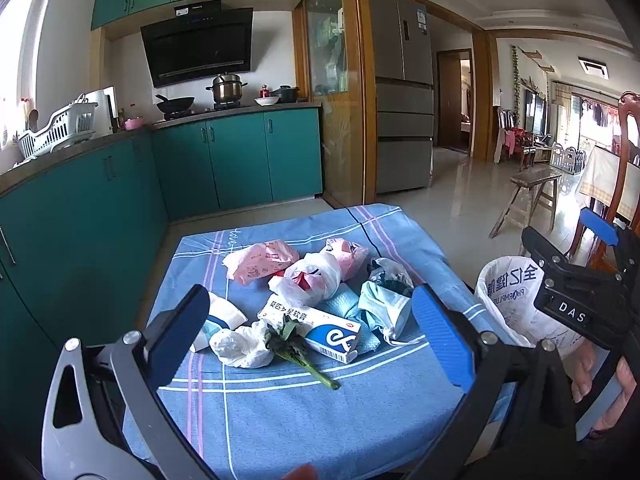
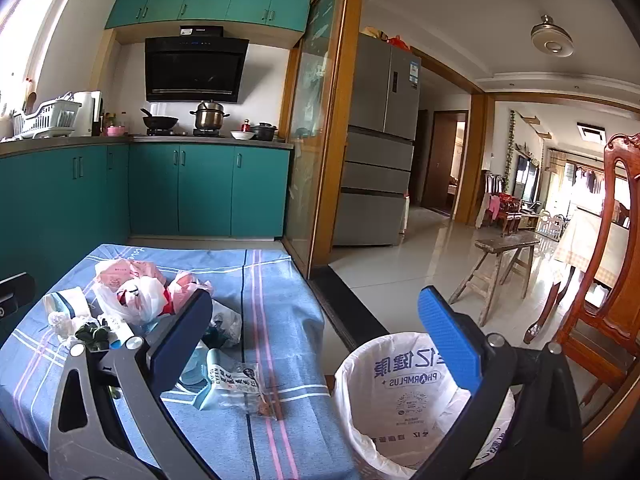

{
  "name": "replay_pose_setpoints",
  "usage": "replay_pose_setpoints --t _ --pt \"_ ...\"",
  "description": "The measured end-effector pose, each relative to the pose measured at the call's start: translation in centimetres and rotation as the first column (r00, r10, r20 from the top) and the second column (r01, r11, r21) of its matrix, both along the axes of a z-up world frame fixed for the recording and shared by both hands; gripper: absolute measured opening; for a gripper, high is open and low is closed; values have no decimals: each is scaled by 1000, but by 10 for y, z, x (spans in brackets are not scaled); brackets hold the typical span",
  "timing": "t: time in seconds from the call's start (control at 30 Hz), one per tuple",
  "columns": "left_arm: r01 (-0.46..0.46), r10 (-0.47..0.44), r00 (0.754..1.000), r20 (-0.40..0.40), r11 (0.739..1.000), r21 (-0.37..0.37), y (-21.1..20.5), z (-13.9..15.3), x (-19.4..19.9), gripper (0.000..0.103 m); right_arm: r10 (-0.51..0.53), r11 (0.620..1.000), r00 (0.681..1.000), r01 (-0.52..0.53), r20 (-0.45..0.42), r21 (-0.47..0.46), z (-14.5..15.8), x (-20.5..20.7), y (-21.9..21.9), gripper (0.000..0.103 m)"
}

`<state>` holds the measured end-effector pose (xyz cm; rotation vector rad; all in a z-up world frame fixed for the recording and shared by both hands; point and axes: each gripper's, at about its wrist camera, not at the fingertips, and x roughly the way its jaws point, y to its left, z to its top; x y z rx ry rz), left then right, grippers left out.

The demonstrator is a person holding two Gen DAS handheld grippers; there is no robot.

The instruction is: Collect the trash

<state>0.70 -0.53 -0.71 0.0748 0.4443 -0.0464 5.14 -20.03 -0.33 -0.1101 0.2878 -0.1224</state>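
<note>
The trash lies heaped on a table covered with a blue striped cloth [image 1: 280, 420]: a pink wrapper [image 1: 260, 262] at the far side; a white plastic bag [image 1: 310, 278] with red inside just in front of it; a white and blue medicine box [image 1: 316, 328] nearer the camera, with a green vegetable stalk [image 1: 298, 350] lying across its left end and touching a crumpled white tissue [image 1: 240, 346]; a pale blue face mask [image 1: 382, 308] to the right of the box; a clear snack packet [image 2: 240, 386] lies apart from the heap, near the table's right edge. Beside the table on the right stands a bin lined with a printed white bag [image 2: 404, 392], its mouth open. The left gripper [image 1: 312, 340] hovers above the heap, its blue pads spread wide with nothing between them; the right gripper [image 2: 316, 348] hangs over the gap between table edge and bin, likewise spread and empty. Behind are teal cabinets [image 1: 236, 160], a grey fridge [image 1: 404, 92] and a wooden stool [image 2: 500, 264].
</note>
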Motion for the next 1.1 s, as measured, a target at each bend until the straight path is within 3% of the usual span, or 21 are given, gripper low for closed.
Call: replay_pose_setpoints --t 0.33,1.1 --pt "30 -30 999 -23 999 -21 -3 -3 5 100 -60 998 998 60 4 -35 3 -6 -3 101" --pt "35 -37 998 -41 999 -39 -7 -5 5 100 -51 999 999 51 15 -12 4 -16 -10 101"
